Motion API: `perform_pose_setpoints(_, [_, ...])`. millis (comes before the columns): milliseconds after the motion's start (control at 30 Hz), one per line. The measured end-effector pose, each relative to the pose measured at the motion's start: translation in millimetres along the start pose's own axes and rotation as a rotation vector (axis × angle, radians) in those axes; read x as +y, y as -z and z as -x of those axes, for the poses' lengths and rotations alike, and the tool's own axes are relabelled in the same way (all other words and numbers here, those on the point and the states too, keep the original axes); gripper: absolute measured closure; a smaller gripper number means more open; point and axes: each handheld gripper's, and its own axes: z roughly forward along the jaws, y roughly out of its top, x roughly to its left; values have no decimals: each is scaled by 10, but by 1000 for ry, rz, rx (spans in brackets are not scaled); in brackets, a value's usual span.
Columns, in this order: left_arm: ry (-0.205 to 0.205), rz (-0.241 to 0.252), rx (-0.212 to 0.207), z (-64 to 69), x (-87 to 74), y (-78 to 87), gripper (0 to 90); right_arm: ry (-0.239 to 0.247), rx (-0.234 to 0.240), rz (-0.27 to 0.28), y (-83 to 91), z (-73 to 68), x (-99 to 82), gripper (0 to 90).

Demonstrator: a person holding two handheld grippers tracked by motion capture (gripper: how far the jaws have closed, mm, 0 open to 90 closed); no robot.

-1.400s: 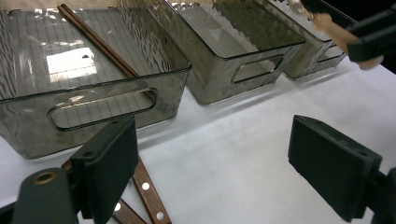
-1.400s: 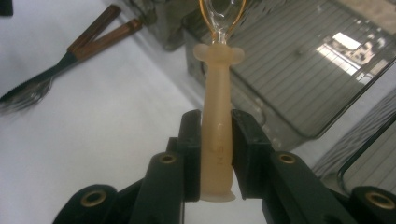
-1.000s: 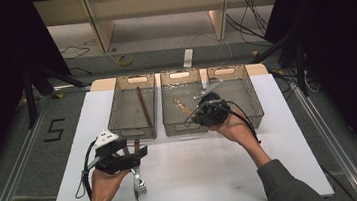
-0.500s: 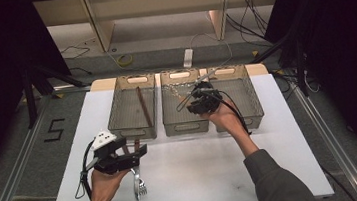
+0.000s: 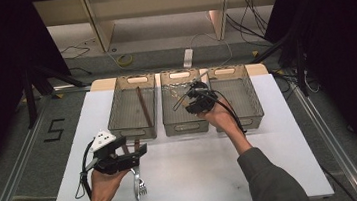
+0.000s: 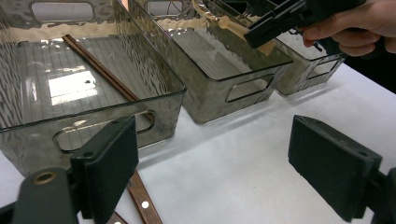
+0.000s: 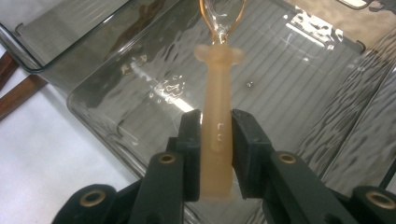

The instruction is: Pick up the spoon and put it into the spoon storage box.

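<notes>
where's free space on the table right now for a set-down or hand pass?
Free: the white table in front of the right bin, and the strip between the bins and the left claw. The right bin looks bare. Crowded: the fork and brown handles at the left claw; the right claw holds a tan-handled utensil over the middle bin.

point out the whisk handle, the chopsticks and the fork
whisk handle (image 7: 217, 140): right gripper view, mid-shaft between the tongs
chopsticks (image 5: 143, 105): high view, middle of the sticks in the left bin
fork (image 5: 138, 184): high view, neck above the tines
</notes>
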Motion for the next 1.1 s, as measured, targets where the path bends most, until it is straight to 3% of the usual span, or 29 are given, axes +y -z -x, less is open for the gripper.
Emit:
perform_pose_setpoints(200, [6, -6, 6, -6, -1, -4, 157, 1, 2, -10, -57, -3, -8, 733])
perform_pose_setpoints(300, [6, -9, 6, -9, -1, -5, 157, -3, 17, -28, -94, -6, -7, 586])
perform_pose_setpoints(467, [12, -11, 7, -19, -3, -5, 157, 11, 18, -12, -51, -33, -12, 513])
perform_pose_setpoints(600, [17, -12, 12, -32, -4, -7, 157, 27, 34, 22, 62, -76, -31, 503])
perform_pose_setpoints(767, [19, -22, 19, -51, -5, -15, 157, 52, 44, 64, 197, -174, -124, 405])
perform_pose_setpoints(967, [25, -23, 30, -78, -4, -26, 157, 44, 89, 113, 377, -216, -311, 318])
perform_pose_setpoints(1100, [31, -33, 46, -121, -7, -35, 157, 52, 89, 148, 507, -239, -458, 290])
